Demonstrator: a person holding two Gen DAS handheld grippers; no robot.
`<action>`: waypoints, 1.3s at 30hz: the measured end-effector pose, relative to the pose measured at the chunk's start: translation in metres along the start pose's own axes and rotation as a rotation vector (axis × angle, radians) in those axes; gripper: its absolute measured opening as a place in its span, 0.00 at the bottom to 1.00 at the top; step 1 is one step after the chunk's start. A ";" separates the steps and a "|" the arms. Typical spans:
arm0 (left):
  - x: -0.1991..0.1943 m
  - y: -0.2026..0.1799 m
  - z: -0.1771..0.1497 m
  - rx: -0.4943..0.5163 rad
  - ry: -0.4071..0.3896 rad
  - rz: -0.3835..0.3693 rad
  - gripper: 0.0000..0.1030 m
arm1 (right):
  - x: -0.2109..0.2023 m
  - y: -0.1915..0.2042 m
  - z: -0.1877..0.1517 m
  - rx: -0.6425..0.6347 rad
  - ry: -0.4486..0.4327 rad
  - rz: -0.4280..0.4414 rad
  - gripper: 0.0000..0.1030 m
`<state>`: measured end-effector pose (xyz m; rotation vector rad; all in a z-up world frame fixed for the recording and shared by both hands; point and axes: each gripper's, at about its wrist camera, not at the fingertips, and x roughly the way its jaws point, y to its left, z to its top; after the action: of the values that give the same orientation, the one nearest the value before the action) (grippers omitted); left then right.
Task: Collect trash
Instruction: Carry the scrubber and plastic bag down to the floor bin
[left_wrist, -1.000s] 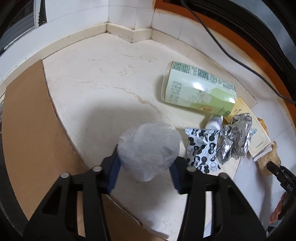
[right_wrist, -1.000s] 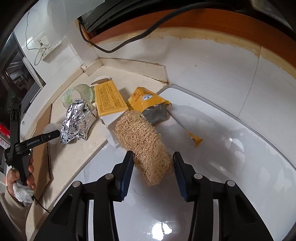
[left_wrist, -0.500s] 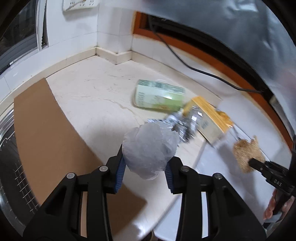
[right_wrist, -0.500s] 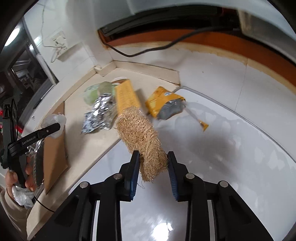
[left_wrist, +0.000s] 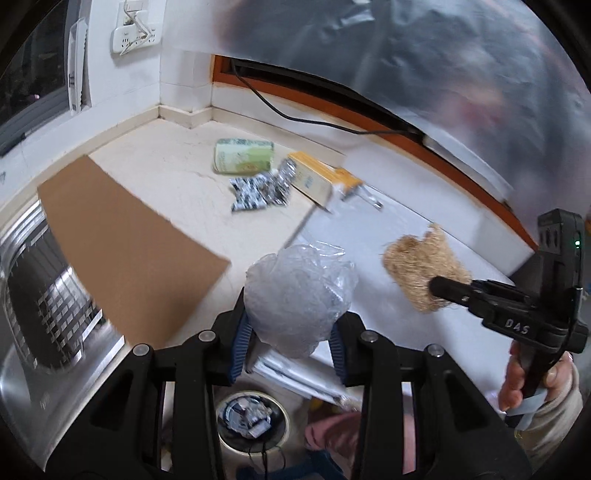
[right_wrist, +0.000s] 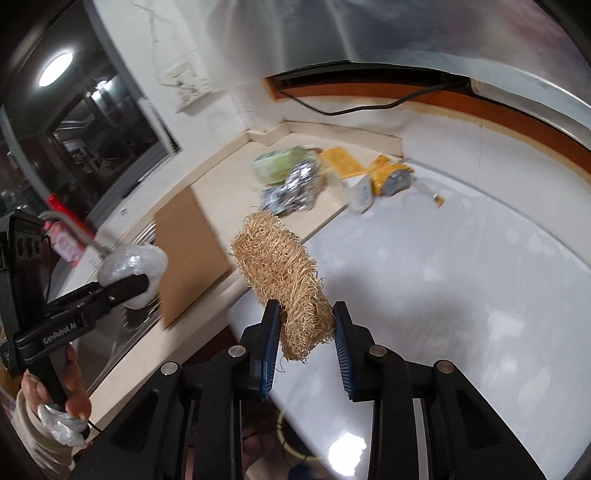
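Note:
My left gripper (left_wrist: 291, 334) is shut on a crumpled clear plastic wad (left_wrist: 299, 291), held in the air above the counter's front edge. My right gripper (right_wrist: 304, 332) is shut on a tan fibrous scrubber (right_wrist: 280, 273), also lifted, over the glossy white surface (right_wrist: 461, 277). Each view shows the other gripper from the side: the right gripper (left_wrist: 439, 286) with the scrubber (left_wrist: 417, 262), and the left gripper (right_wrist: 140, 284) with the plastic wad (right_wrist: 133, 262). Left on the counter at the back are a green carton (left_wrist: 243, 157), a foil wrapper (left_wrist: 282, 182), a black-and-white wrapper (left_wrist: 247, 194), a yellow box (left_wrist: 314, 177) and a yellow packet (right_wrist: 391, 177).
A brown cardboard sheet (left_wrist: 122, 243) lies on the counter beside a steel sink (left_wrist: 22, 369) with a wire rack. Below the left gripper stands a round cream-rimmed bin (left_wrist: 286, 424) with scraps inside. A steel hood (left_wrist: 443, 74) hangs overhead, and a black cable runs along the back wall.
Both grippers have risen and drawn back from the counter with their loads. The right jaws closed onto the scrubber and lifted it off the white surface. The bin has come into view.

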<state>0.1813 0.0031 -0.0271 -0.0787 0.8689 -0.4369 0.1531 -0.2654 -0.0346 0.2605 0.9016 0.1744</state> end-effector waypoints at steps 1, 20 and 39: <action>-0.007 0.000 -0.008 -0.002 0.002 -0.010 0.33 | -0.007 0.006 -0.009 -0.006 0.000 0.008 0.27; 0.020 0.028 -0.264 -0.094 0.165 -0.002 0.33 | 0.037 0.089 -0.246 -0.217 0.170 -0.012 0.27; 0.181 0.092 -0.388 -0.221 0.432 0.097 0.33 | 0.257 0.028 -0.378 -0.068 0.492 -0.095 0.28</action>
<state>0.0224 0.0562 -0.4311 -0.1477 1.3393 -0.2677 0.0088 -0.1155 -0.4428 0.1099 1.3903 0.1838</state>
